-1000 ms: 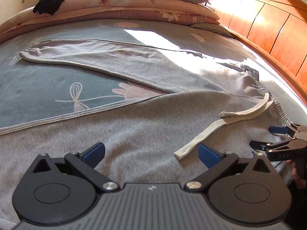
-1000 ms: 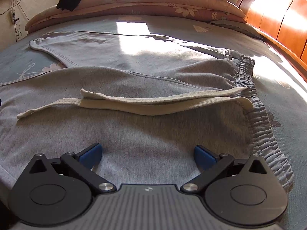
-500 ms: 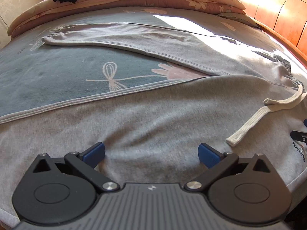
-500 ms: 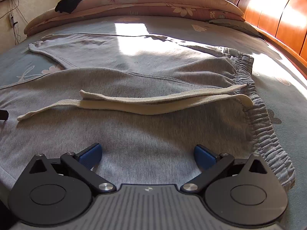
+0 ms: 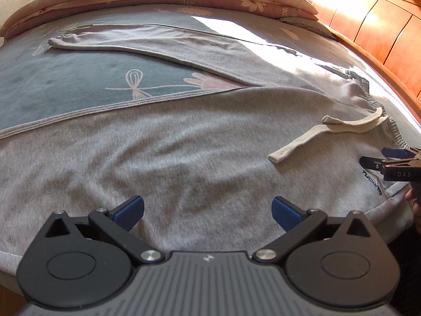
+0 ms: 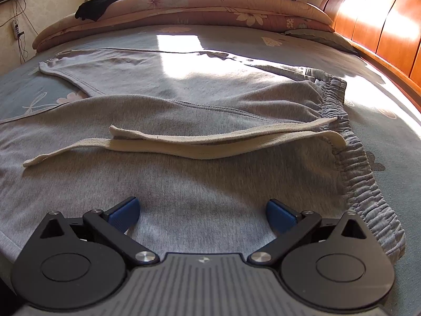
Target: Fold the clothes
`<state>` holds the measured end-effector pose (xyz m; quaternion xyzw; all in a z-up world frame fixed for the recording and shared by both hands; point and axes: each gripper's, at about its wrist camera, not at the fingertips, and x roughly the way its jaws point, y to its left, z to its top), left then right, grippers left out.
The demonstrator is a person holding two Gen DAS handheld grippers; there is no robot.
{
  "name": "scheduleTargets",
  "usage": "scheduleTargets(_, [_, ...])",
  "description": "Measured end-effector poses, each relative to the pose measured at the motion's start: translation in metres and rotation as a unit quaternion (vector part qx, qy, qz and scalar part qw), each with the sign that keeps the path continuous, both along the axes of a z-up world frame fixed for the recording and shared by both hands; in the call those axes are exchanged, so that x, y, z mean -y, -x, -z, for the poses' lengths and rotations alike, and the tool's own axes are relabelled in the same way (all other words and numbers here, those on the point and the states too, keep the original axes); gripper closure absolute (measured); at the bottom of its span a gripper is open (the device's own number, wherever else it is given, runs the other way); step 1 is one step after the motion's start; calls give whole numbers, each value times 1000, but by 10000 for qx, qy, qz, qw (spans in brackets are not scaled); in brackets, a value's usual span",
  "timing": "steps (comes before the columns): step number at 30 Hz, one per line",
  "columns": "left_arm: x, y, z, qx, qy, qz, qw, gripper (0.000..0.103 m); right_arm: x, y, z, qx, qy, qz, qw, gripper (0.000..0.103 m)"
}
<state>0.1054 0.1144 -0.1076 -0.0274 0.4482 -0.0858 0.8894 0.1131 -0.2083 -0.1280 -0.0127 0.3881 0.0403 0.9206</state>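
Grey sweatpants point(image 5: 184, 142) point(image 6: 210, 100) lie flat across the bed, legs spread apart, elastic waistband point(image 6: 352, 142) to the right. A cream drawstring point(image 6: 200, 144) point(image 5: 326, 134) rests on the near leg. My left gripper point(image 5: 208, 209) stands open low over the near leg's thigh, nothing between its blue pads. My right gripper point(image 6: 202, 212) is open too, just above the fabric near the waistband. In the left wrist view the right gripper point(image 5: 389, 158) shows at the far right edge, by the printed logo point(image 5: 371, 181).
The bed has a blue-grey floral blanket point(image 5: 79, 84). Folded quilts and pillows point(image 6: 210, 8) are stacked at the far side with a black garment point(image 6: 105, 4) on top. A wooden headboard point(image 6: 381, 26) runs along the right. A hand point(image 5: 415, 202) shows at the right edge.
The left gripper slid left along the near leg, then back a little to the right, so the right gripper is in its view again. The right gripper barely moved. Both stayed open.
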Motion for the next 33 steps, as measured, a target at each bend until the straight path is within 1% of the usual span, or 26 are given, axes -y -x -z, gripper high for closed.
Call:
scheduleTargets(2, [-12, 8, 2, -10, -31, -181, 9998, 1, -1, 1, 0, 0, 0, 15, 10000, 0])
scheduleTargets(5, [-27, 15, -4, -57, 6, -440, 9990, 1, -1, 1, 0, -1, 13, 26, 10000, 0])
scheduleTargets(8, [-33, 10, -18, 135, 98, -476, 9987, 1, -2, 1, 0, 5, 13, 33, 10000, 0])
scheduleTargets(10, [-30, 0, -26, 289, 104, -450, 9985, 1, -2, 1, 0, 10, 12, 38, 10000, 0])
scheduleTargets(12, [-25, -11, -29, 368, 117, -387, 9985, 1, -2, 1, 0, 13, 12, 44, 10000, 0])
scheduleTargets(14, [-18, -24, -23, 341, 81, -339, 9988, 1, -2, 1, 0, 14, 7, 42, 10000, 0])
scheduleTargets(18, [-11, -40, -6, 142, 66, -338, 9993, 1, -1, 1, 0, 34, 6, 37, 10000, 0])
scheduleTargets(23, [-19, -36, 2, 58, 58, -309, 9995, 1, -2, 1, 0, 26, 8, 44, 10000, 0])
scheduleTargets(26, [-25, -32, 3, 52, 88, -101, 9999, 1, -2, 1, 0, 18, 9, 55, 10000, 0])
scheduleTargets(29, [-23, -30, 3, 28, -70, 92, 9999, 1, -2, 1, 0, 17, 12, 62, 10000, 0])
scheduleTargets(33, [-10, -36, 3, -178, -519, 209, 9983, 1, -2, 1, 0, 5, 18, 41, 10000, 0])
